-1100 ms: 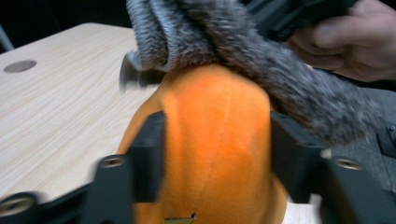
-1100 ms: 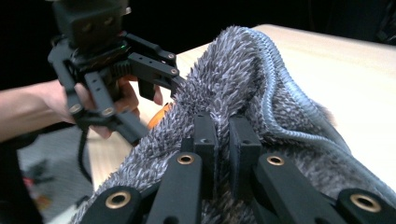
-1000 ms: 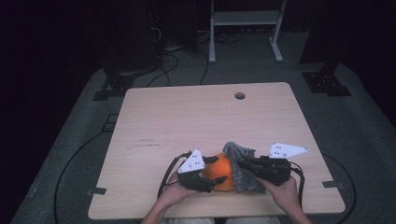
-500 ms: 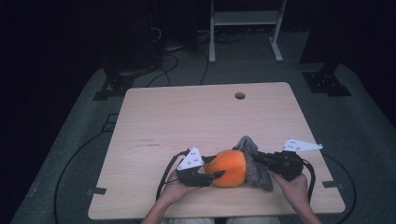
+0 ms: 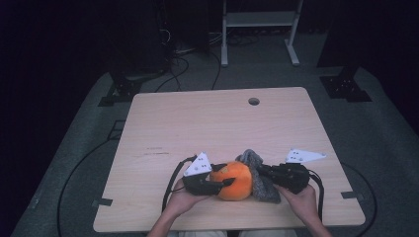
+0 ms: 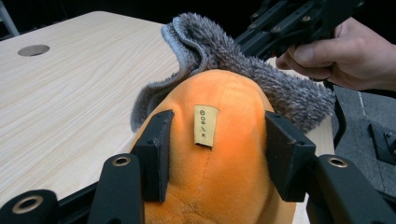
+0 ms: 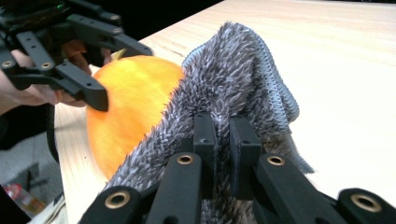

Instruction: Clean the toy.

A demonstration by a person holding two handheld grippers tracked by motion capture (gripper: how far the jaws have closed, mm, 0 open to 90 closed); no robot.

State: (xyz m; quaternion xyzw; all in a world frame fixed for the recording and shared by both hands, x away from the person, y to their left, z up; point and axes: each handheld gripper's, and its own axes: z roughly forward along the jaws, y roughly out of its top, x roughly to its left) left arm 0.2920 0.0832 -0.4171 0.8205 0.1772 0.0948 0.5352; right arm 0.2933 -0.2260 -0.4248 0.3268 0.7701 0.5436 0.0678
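The left gripper (image 6: 212, 154) had just been closing and now squeezed the orange plush ball (image 6: 219, 168), the right gripper (image 7: 223, 140) pinched the grey furry cloth (image 7: 233, 79) largely peeled off it, only its far side left to free

Not much to read here, honestly. The only real bit of text is sitting on a small yellowish tag (image 6: 206, 126) sewn onto the orange plush (image 6: 219, 154), seen in the left gripper view. It's showing black printed characters running sideways down the tag, something like "@08/X", though I'm not fully sure of every character. In the high view there's a faint dark line of marks (image 5: 156, 151) showing on the desk (image 5: 207, 123), but it's looking way too small and blurry to make out as words.
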